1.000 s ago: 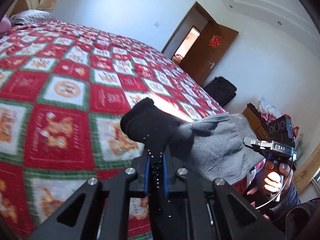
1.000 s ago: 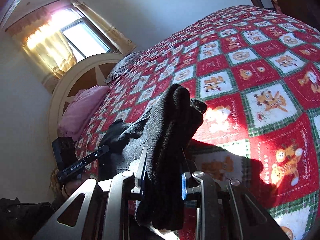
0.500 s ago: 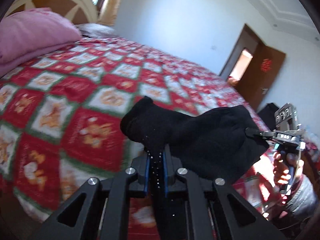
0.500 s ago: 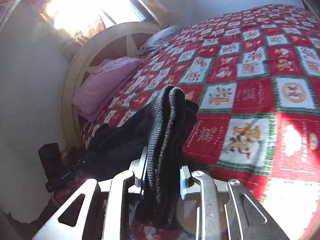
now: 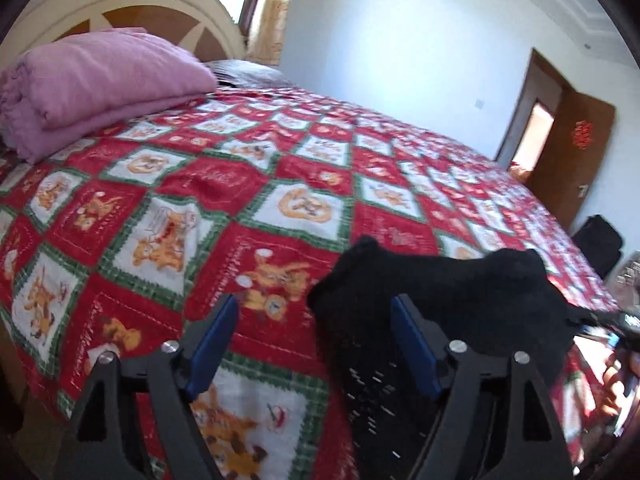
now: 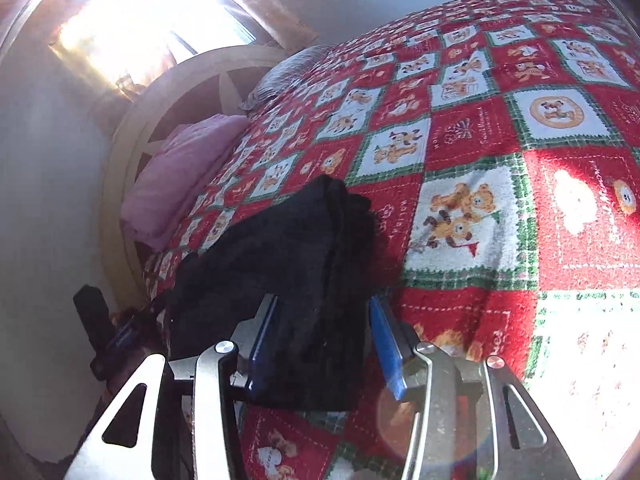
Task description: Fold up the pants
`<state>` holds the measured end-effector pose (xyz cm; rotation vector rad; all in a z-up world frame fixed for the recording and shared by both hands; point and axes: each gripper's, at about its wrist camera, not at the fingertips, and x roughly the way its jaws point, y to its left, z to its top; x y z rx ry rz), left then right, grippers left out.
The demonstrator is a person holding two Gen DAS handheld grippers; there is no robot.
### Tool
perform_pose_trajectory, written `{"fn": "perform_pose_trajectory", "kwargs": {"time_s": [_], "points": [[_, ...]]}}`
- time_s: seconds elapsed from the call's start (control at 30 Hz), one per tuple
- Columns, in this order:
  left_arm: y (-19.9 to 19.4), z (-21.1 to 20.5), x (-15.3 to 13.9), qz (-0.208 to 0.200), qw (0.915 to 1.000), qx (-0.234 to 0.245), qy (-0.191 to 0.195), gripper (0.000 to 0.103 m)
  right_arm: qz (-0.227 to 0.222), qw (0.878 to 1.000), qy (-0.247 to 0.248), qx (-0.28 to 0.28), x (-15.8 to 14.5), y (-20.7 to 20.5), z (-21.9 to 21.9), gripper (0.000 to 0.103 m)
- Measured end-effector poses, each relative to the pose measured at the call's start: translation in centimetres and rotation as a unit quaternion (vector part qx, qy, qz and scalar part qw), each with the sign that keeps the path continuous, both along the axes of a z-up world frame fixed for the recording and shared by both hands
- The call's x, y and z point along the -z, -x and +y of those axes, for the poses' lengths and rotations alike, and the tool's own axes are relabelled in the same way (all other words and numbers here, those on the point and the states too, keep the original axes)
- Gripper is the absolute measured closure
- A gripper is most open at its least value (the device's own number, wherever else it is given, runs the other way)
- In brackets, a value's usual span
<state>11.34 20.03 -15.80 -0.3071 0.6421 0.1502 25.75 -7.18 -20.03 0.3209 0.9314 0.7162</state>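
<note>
The folded black pants [image 5: 448,296] lie on the red patterned bedspread [image 5: 224,184] near the bed's front edge. My left gripper [image 5: 316,344] is open; the pants' left end lies between its blue pads, against the right one. In the right wrist view the pants [image 6: 296,264] lie as a folded stack between the spread blue pads of my right gripper [image 6: 320,344], which is open. The bedspread [image 6: 500,160] stretches away behind them.
A folded pink blanket [image 5: 96,84] lies by the cream headboard [image 5: 132,4] at the bed's far left, also in the right wrist view [image 6: 180,172]. A brown door [image 5: 572,160] stands open at the far right. A black bag [image 5: 600,244] sits beyond the bed.
Both grippers have opened and let go of the pants, which now rest on the bedspread. Both hands dropped lower toward the bed and the views swung toward the headboard.
</note>
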Motion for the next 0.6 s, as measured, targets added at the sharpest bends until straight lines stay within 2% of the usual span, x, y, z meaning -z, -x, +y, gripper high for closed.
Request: {"fn": "perform_pose_trajectory", "kwargs": {"time_s": [0.07, 0.1, 0.2, 0.27, 0.43, 0.53, 0.6], "points": [[-0.8, 0.9, 1.0, 0.027, 0.9994, -0.018, 0.014, 0.01, -0.014, 0.999, 0.037, 0.014, 0.5, 0.4, 0.1, 0.053], [-0.9, 1.2, 1.2, 0.02, 0.9994, -0.022, 0.019, 0.009, -0.017, 0.999, 0.034, 0.017, 0.7, 0.4, -0.1, 0.052], [-0.9, 1.2, 1.2, 0.021, 0.9995, -0.023, 0.004, 0.005, -0.01, 0.999, 0.024, 0.025, 1.0, 0.3, -0.7, 0.052], [-1.2, 1.6, 1.3, 0.023, 0.9994, -0.027, 0.005, 0.0, -0.02, 0.999, 0.038, 0.021, 1.0, 0.4, -0.5, 0.052], [-2.2, 2.1, 0.6, 0.03, 0.9986, -0.042, -0.003, 0.0, -0.036, 0.997, 0.071, 0.02, 0.5, 1.1, -0.3, 0.051], [-2.7, 2.0, 0.9, 0.04, 0.9982, -0.04, -0.019, 0.0, -0.038, 0.996, 0.072, 0.021, 0.6, 1.1, -0.3, 0.049], [-2.4, 2.0, 0.7, 0.039, 0.9984, -0.041, -0.01, 0.0, -0.035, 0.996, 0.077, 0.032, 0.2, 1.1, -0.3, 0.048]]}}
